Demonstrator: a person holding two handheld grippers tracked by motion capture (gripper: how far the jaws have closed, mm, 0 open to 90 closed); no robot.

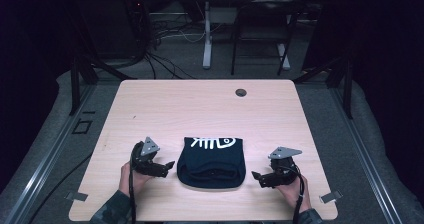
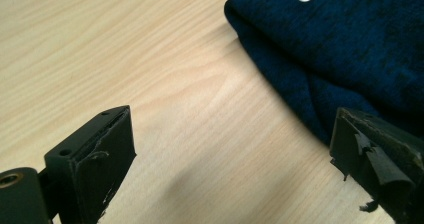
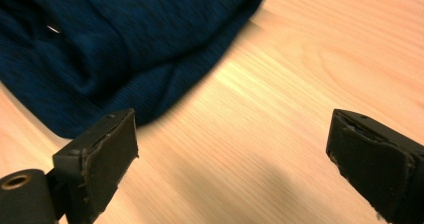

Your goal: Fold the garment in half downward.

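Observation:
A folded dark navy garment [image 1: 211, 163] with a white fish-skeleton print lies on the wooden table [image 1: 200, 109], near its front edge. My left gripper [image 1: 167, 165] sits just left of it, held in a hand, jaws wide open and pointing at the cloth. The left gripper view has the garment [image 2: 345, 49] at the upper right, close to the right jaw, with bare wood between the jaws. My right gripper [image 1: 256, 176] rests just right of the garment, also open. In the right gripper view the garment [image 3: 115, 49] lies at the upper left, beyond the left jaw.
A small round grommet hole [image 1: 241, 92] sits near the table's far edge. Beyond the table are a chair and desk legs [image 1: 207, 34] and floor cables. Metal rails [image 1: 50, 149] run along both sides of the table.

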